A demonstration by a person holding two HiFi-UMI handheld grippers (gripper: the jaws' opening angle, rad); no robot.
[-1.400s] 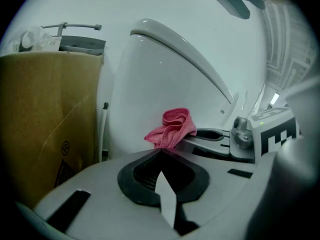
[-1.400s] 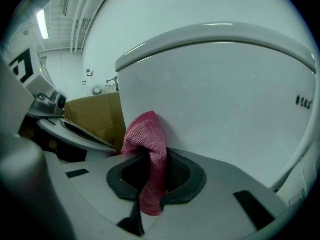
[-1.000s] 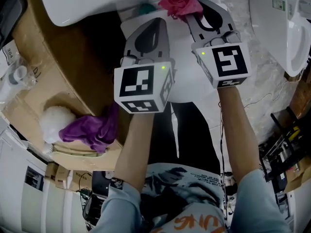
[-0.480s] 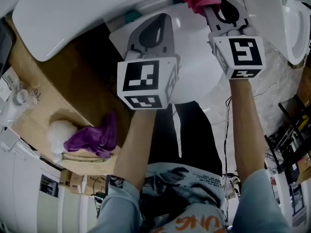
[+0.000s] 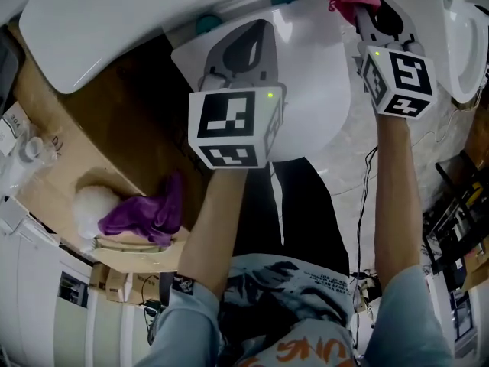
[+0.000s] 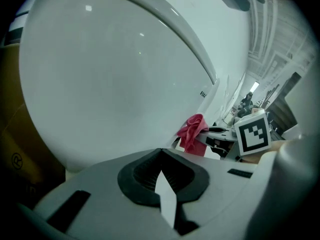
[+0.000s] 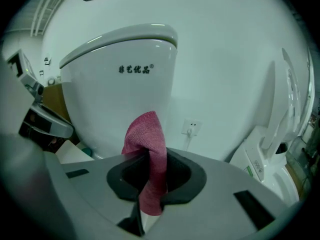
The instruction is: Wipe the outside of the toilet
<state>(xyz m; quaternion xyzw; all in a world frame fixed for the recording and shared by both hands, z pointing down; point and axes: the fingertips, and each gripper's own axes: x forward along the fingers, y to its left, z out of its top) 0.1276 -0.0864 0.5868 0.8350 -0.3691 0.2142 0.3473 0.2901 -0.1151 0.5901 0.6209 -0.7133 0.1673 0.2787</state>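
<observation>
At the far left, flattened cardboard covers the floor beside the toilet. A purple cloth lies on it against a white fluffy ball. To the right of the person's legs the floor is pale and marbled, with a thin cable trailing over it. A white wall stands behind, with a socket low on it.

The toilet is glossy white with its oval lid down, and its tank reaches up and to the left in the head view. The left tongs are held over the lid's left part. Their jaws are together with nothing between them.

The right tongs are at the lid's far right edge, up by the tank. They grip a pink cloth, which stands up in a folded peak above the jaws and hangs a little below them. Whether the cloth touches the porcelain cannot be told.

A second toilet, also white, stands at the far right, its lid raised in the right gripper view.

The tank front bears a short row of dark Chinese characters ending in an ® mark, too small to read surely. The second toilet has a small green label that cannot be read.
</observation>
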